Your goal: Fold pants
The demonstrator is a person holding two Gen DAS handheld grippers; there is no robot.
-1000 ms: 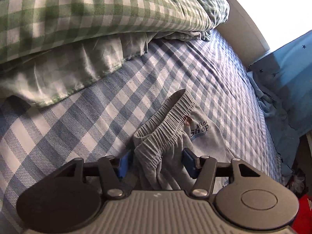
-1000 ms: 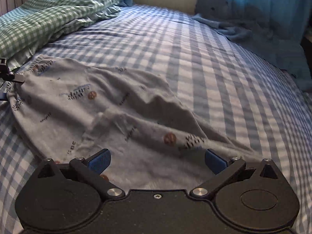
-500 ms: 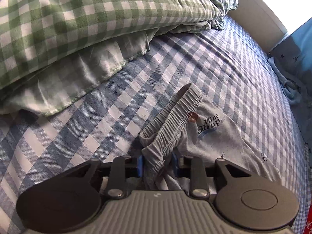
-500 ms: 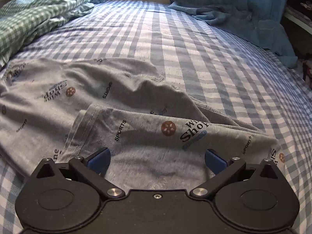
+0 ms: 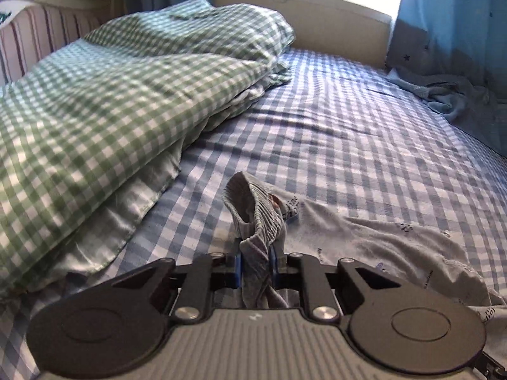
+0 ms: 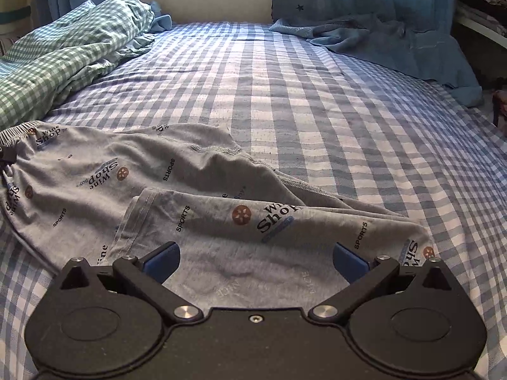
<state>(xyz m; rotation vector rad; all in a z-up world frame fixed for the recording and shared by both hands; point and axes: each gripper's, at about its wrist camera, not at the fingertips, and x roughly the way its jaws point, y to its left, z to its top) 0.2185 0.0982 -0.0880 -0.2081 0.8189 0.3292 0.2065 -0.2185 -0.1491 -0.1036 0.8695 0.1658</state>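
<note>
We work on a bed (image 6: 317,101) under a blue checked sheet, with a green checked duvet (image 5: 104,101) heaped along its left side and a blue curtain (image 6: 396,41) trailing onto the far right corner. The pants (image 6: 142,171), grey with printed lettering, lie across the near part of the bed, one leg doubled back over the other and the cloth rumpled.

Our left gripper (image 5: 256,266) has its jaws closed tight on the ribbed waistband (image 5: 256,218), which stands up in a bunch out of the grip. Our right gripper (image 6: 255,261) hovers over the leg end with its jaws spread wide, holding nothing.

We judge the step in hand to be taking the second hold. To do it well, we should bring the right jaws down on the hem through both layers, then draw the two grips gently apart so the cloth goes flat before any fold. Pulling unevenly would likely twist the legs.
</note>
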